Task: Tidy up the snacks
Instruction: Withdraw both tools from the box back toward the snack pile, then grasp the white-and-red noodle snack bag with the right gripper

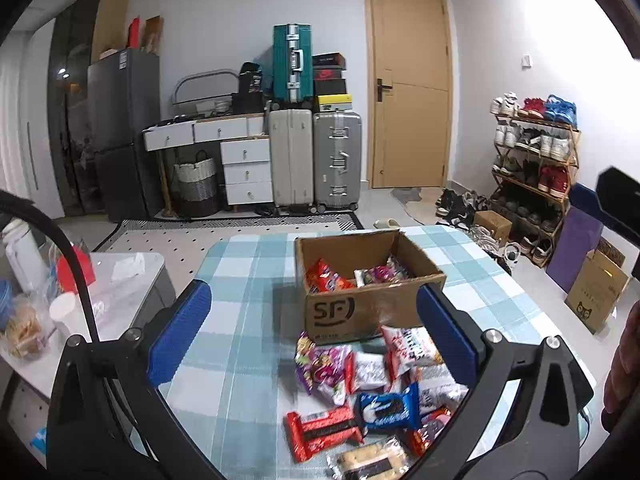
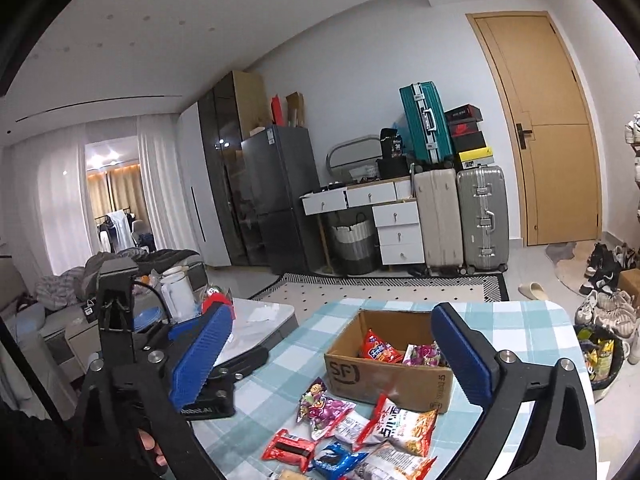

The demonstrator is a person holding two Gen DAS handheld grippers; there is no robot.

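An open cardboard box (image 1: 340, 312) marked SF stands on the checked tablecloth (image 1: 240, 264). Inside it lie a red packet (image 1: 326, 276) and a purple one (image 1: 384, 272). In front of the box is a loose pile of snacks: a purple candy bag (image 1: 320, 364), a white-and-red chip bag (image 1: 408, 346), a blue cookie pack (image 1: 388, 404) and a red bar (image 1: 324, 430). My left gripper (image 1: 312, 300) hovers open above the pile with nothing between its blue pads. My right gripper (image 2: 332, 316) is open and empty too, facing the same box (image 2: 384, 380) and pile (image 2: 360, 432).
A low white side table (image 1: 132, 276) at the left carries a white bottle, cups and food tubs. A bin (image 2: 600, 356) stands off the table's right edge. Suitcases (image 1: 316, 160), a drawer unit, a shoe rack (image 1: 532, 168) and a door line the far wall.
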